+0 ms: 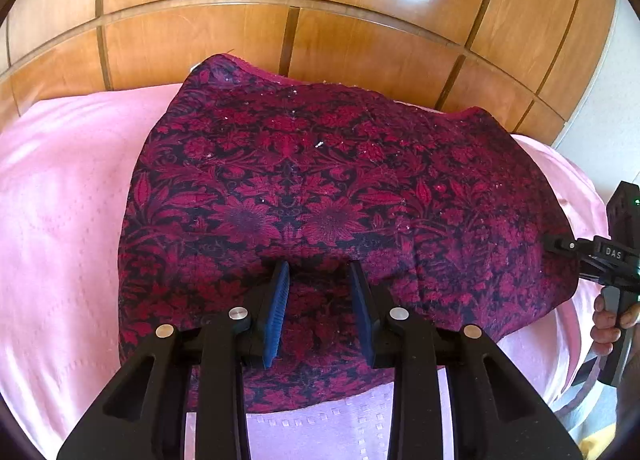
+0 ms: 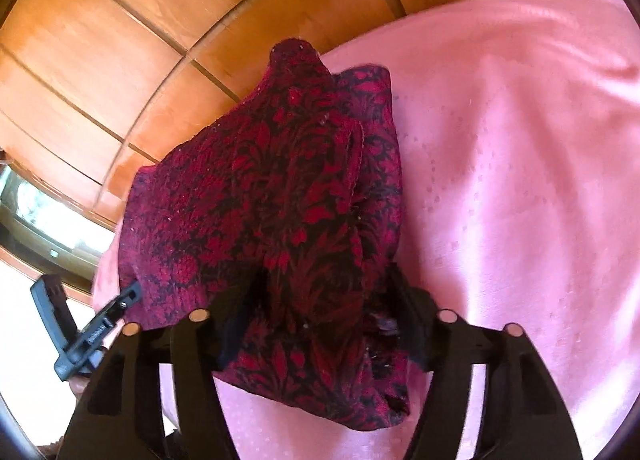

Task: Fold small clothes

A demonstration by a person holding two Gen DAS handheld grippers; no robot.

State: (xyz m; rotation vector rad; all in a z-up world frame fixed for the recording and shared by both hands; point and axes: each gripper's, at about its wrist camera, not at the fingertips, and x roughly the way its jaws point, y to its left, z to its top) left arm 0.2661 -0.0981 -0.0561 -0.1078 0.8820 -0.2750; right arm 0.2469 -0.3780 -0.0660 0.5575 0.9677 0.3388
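1. A dark red garment (image 1: 344,196) with a black floral pattern lies on a pink sheet (image 1: 68,196), up against a wooden panelled wall (image 1: 192,40) behind it.

2. In the left wrist view, the left tool (image 1: 320,280) hovers over the near edge of the garment with its blue-padded fingers (image 1: 280,300) spread apart and nothing between them; the cloth lies beneath them.

3. In the same view, the right tool (image 1: 554,242) comes in from the right edge, its tip at the garment's right side, with a hand (image 1: 608,324) on its grip. Whether its tip pinches the cloth cannot be told from this view.

4. In the right wrist view, the right tool (image 2: 324,292) has a bunched fold of the garment (image 2: 260,188) between its fingers, which sit wide on either side of the cloth; whether they actually grip it cannot be told.

5. Also in the right wrist view, the left tool (image 2: 128,294) shows at the lower left, its tip at the garment's edge.

6. The pink sheet (image 2: 520,180) fills the right side of that view, and a window (image 2: 44,216) shows at the far left.
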